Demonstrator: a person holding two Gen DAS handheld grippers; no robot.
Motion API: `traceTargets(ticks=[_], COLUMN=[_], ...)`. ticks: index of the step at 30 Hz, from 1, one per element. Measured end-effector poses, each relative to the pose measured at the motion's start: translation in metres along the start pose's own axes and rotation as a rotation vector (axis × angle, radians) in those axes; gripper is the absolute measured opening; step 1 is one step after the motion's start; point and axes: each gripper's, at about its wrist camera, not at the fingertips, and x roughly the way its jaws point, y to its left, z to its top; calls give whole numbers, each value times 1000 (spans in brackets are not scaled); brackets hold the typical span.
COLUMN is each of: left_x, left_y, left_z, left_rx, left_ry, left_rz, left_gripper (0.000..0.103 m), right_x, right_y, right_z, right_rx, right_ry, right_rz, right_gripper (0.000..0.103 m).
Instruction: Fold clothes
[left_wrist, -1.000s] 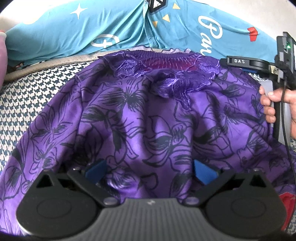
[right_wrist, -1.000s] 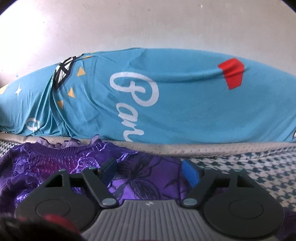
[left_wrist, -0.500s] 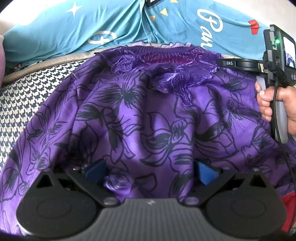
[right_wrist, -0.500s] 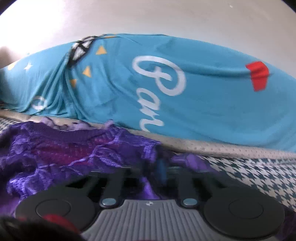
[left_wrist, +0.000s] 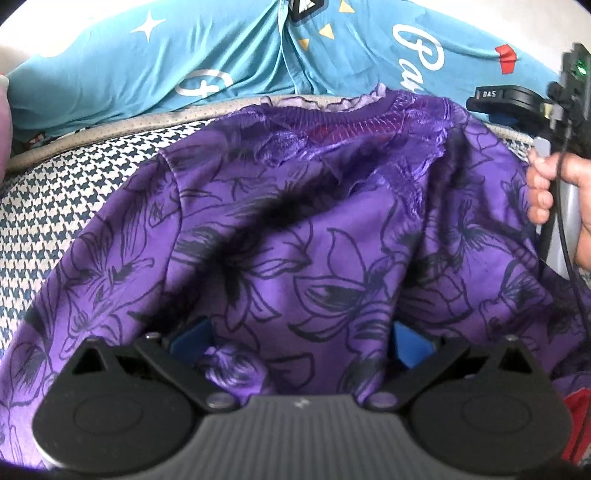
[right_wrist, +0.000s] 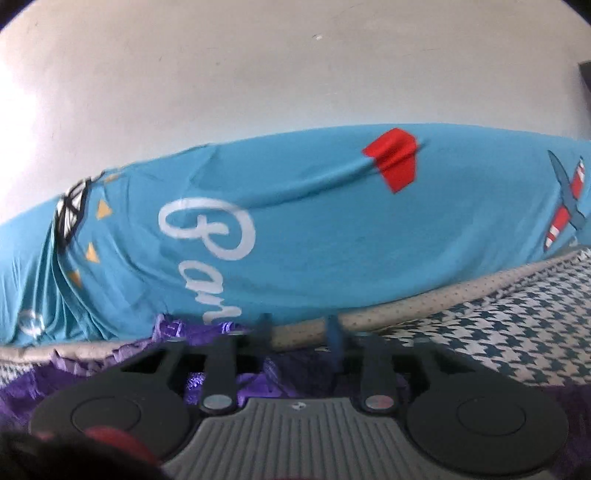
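A purple garment with a black flower print (left_wrist: 295, 240) lies spread on the bed, its lace neckline at the far end. In the left wrist view its near part drapes over and between the blue pads (left_wrist: 192, 339) of my left gripper (left_wrist: 301, 341), which is open. My right gripper (right_wrist: 300, 336) has its fingers drawn close together on the garment's dark purple edge (right_wrist: 258, 380) near the neckline. From the left wrist view that gripper's body (left_wrist: 509, 98) shows at the garment's far right, held by a hand (left_wrist: 546, 192), and the cloth rises toward it.
A teal printed sheet (right_wrist: 314, 240) covers a long bolster along the pale wall behind the garment. A houndstooth bed cover (left_wrist: 92, 177) with beige piping lies underneath. Something red (left_wrist: 576, 417) shows at the near right, and a black cable hangs by the hand.
My right gripper went from open to shut on the garment's edge and has risen and tilted. The cloth at the right shoulder is pulled up. My left gripper stays open under the cloth.
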Motion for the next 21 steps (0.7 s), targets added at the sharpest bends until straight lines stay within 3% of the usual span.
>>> traceTargets(ticks=[13,21], left_x=[-21,-27], left_y=[-4,-1], left_z=[0,-2], left_rx=[15,18], left_ry=[-30,-54], left_rz=[-4,23], left_gripper=[103,103], right_x=[-60,-105], right_y=[-28,-34], right_z=[7,-13], right_rx=[-30,-34], right_ry=[123,185], right_rz=[1,-16], right_gripper=[46,48])
